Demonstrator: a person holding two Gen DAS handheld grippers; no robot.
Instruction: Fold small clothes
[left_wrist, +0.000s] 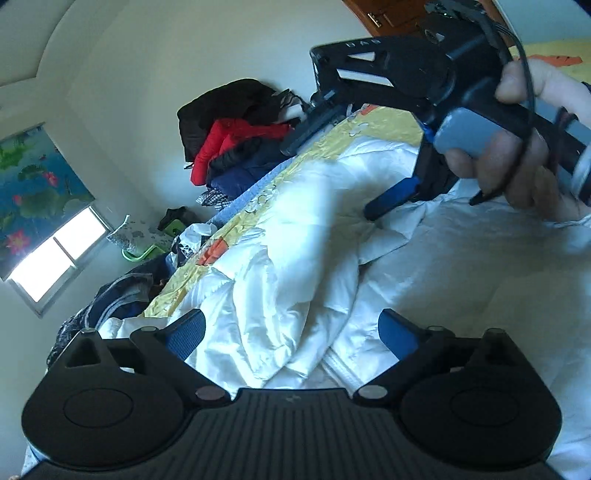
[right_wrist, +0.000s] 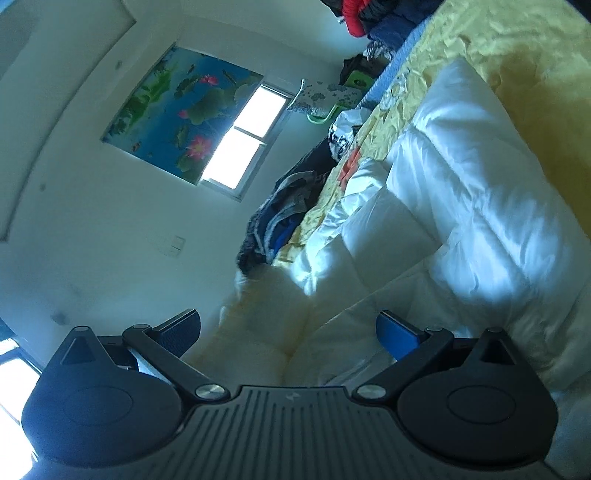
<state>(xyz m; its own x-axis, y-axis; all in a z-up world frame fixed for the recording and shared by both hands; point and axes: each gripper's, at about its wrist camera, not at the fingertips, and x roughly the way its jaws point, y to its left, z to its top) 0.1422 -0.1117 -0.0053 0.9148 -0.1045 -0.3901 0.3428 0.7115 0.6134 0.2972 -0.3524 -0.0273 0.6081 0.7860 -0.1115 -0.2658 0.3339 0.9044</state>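
A: Now, left wrist view, item one?
B: Left hand-held gripper (left_wrist: 291, 334), blue pads spread wide, nothing between them but air above the white padded garment (left_wrist: 295, 266).
A: Location of garment?
B: Lying rumpled on the bed, over a yellow patterned bedspread (left_wrist: 384, 125) (orange motifs, blue trim).
A: Item two?
B: Right hand-held gripper (left_wrist: 332, 166), seen from the side at upper right, a hand (left_wrist: 524, 155) wrapped on its grip. One blue finger (left_wrist: 391, 197) touches the white fabric; whether it pinches cloth, I cannot tell here.
A: Background?
B: Heap of clothes (left_wrist: 236, 136), black, red and navy, past the far bed edge; lotus-print blind (left_wrist: 37, 184) over a bright window.
A: Right wrist view?
B: Right gripper's own fingers (right_wrist: 397, 332) stand well apart, nothing clamped. Quilted white garment (right_wrist: 461, 206) runs ahead on the bedspread (right_wrist: 517, 66). Blind (right_wrist: 184, 114) and dark clothes pile (right_wrist: 280, 218) beyond.
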